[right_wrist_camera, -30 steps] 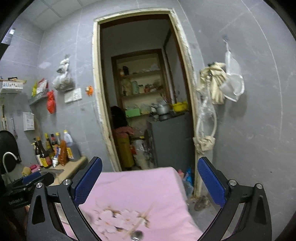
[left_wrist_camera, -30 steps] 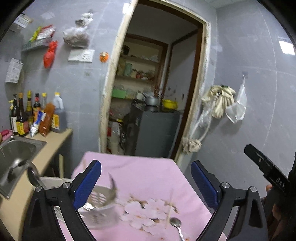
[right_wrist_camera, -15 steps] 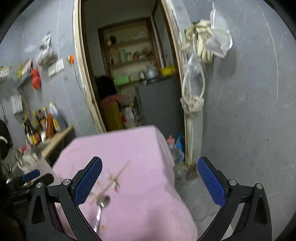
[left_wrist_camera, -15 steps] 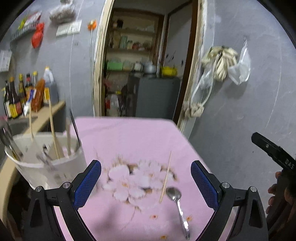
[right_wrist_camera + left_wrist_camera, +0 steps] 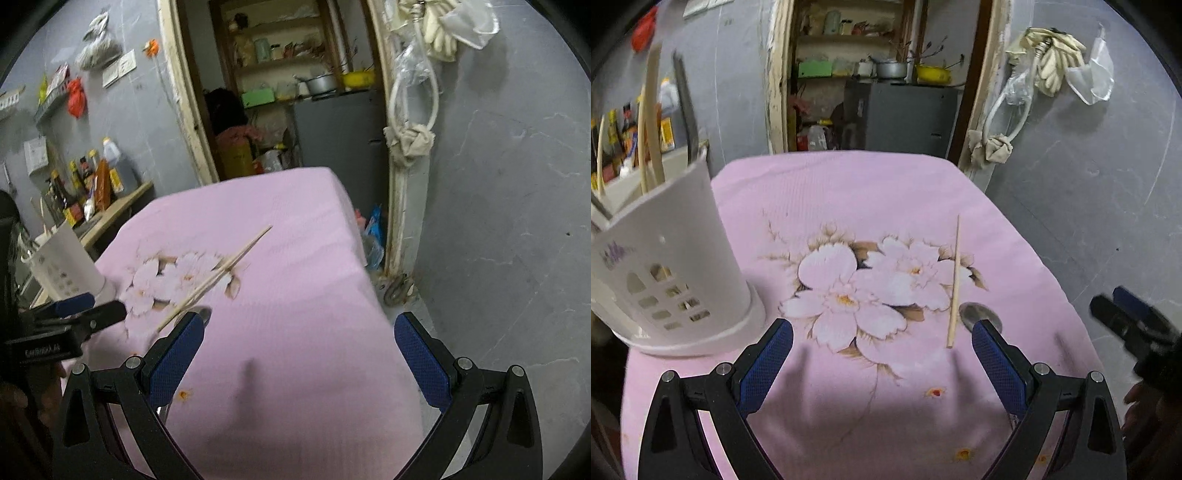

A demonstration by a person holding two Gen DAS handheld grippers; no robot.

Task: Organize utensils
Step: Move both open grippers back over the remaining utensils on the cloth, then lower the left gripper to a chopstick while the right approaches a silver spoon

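A white perforated utensil holder stands upright on the left of the pink flowered tablecloth, with chopsticks and other utensils sticking out of it. One wooden chopstick lies loose on the cloth. A metal spoon lies beside it, its handle hidden behind my finger. My left gripper hangs open above the cloth, empty. My right gripper is open and empty too, over the cloth's right part. In the right wrist view the chopstick, spoon bowl, holder and left gripper sit to its left.
A counter with several sauce bottles stands left of the table. Behind the table is an open doorway into a pantry. The cloth's right edge drops to the floor by a grey wall.
Both grippers have tipped down and come lower over the table. The holder, chopstick and spoon now look nearer and larger. Both stay open and empty.
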